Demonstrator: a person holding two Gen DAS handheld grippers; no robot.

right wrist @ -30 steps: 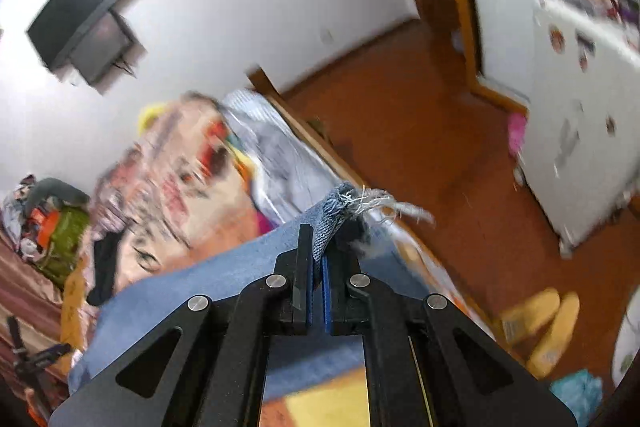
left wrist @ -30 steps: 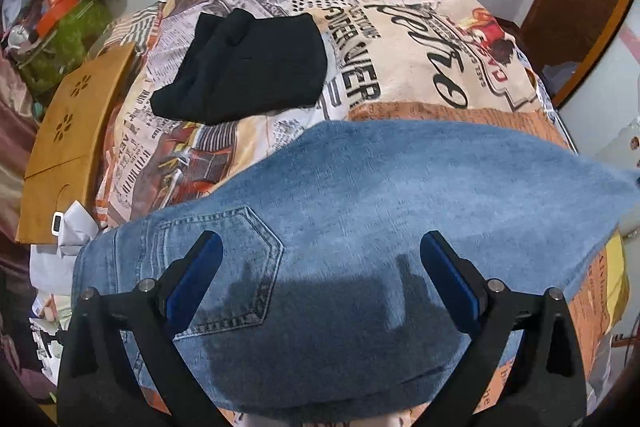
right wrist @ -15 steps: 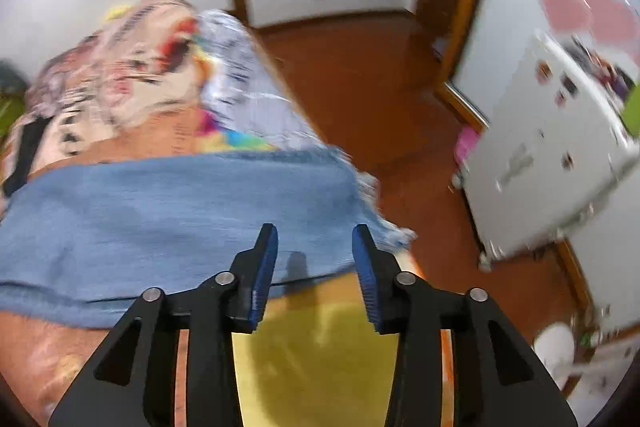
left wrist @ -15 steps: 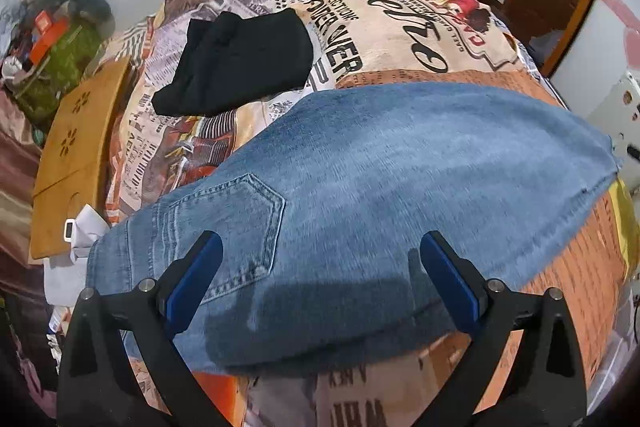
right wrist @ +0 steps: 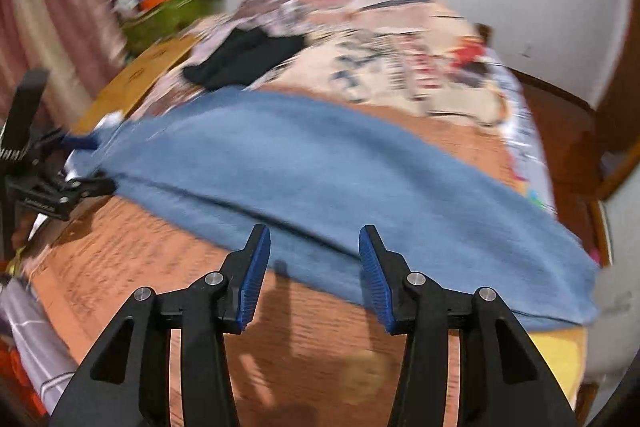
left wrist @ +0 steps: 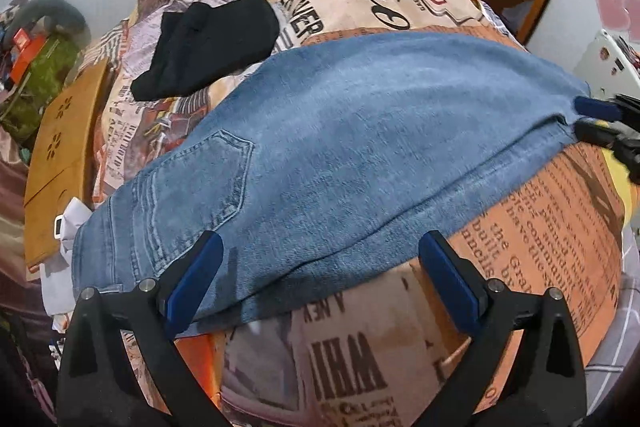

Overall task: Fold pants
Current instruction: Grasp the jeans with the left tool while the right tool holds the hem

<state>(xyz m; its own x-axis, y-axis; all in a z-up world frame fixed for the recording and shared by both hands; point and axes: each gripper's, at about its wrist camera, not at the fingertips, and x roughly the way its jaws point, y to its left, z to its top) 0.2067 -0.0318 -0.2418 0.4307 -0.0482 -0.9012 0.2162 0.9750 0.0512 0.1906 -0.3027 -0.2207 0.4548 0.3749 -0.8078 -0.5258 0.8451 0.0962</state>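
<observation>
Blue denim pants (left wrist: pixel 360 147) lie flat across the bed (left wrist: pixel 540 227), folded lengthwise, back pocket up, waist toward the bed's left edge. Left tool (left wrist: pixel 316 279) spread wide, holding nothing, at the pants' near edge. Right tool (right wrist: pixel 314 271) also wide, empty, over the near edge. Black garment (left wrist: pixel 208 47) lies beyond, toward the far-left corner.

The right wrist view is motion-smeared, so the printed newspaper-pattern bedspread (right wrist: pixel 400 67) is unreadable there. The blue denim jeans (left wrist: pixel 360 147) hide the bedspread beneath. The black folded garment (right wrist: pixel 244 61) is blurred; its type cannot be told.
</observation>
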